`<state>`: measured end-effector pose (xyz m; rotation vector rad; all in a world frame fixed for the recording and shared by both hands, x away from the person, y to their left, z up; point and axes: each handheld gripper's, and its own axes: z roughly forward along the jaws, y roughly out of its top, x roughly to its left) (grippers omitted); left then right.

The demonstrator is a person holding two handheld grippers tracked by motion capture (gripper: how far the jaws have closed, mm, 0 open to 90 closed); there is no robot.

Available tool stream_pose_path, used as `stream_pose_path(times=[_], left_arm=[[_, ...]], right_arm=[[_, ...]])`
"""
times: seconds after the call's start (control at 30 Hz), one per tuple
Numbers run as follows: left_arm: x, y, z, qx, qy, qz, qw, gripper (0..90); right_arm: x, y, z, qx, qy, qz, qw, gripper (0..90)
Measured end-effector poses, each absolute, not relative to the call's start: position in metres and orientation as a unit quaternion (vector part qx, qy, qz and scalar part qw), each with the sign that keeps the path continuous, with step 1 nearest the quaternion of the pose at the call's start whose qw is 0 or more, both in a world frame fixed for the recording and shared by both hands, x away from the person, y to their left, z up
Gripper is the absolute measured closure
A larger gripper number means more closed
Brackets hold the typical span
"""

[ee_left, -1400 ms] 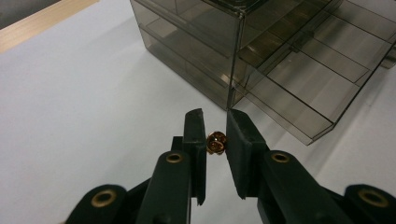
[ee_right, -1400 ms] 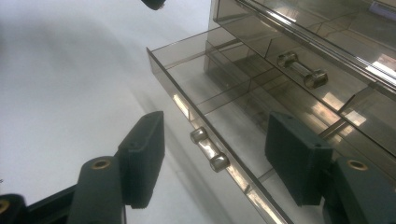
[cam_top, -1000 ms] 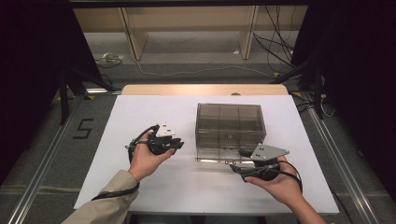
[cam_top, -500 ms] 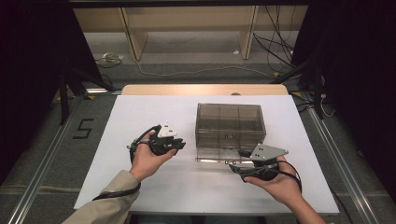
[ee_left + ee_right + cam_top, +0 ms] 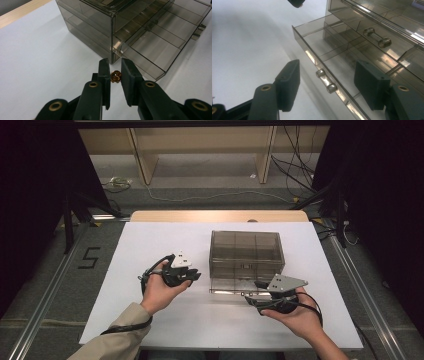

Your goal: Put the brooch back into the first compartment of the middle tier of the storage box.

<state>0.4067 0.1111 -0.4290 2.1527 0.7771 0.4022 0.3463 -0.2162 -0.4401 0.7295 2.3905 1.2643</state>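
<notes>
Now the left gripper (image 5: 115,67) has its fingers clenched on a small amber bead (image 5: 116,76), held above the white worktop (image 5: 150,245) just beside the smoky drawer box (image 5: 246,251). Meanwhile the right gripper (image 5: 327,85) stands released, fingers straddling the open bottom drawer's (image 5: 322,47) handle (image 5: 326,80).

White table (image 5: 150,245): smoky drawer box (image 5: 246,251), drawer open.

Left gripper (image 5: 192,275) in hand, just left of see-through brown drawer box (image 5: 246,251) on white table (image 5: 150,245). Bottom drawer (image 5: 231,285) pulled out. Right gripper (image 5: 261,290) at drawer's front edge. Number 5 (image 5: 89,257) on floor.
</notes>
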Motion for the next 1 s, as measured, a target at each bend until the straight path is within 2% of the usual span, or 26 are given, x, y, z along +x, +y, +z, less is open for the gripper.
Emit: stream_pose_path(times=[1.0], left_arm=[[0.403, 0.096, -0.429, 0.855, 0.291, 0.152, 0.401, 78.3]], right_arm=[[0.346, -0.217, -0.440, 0.258, 0.841, 0.444, 0.171, 38.6]])
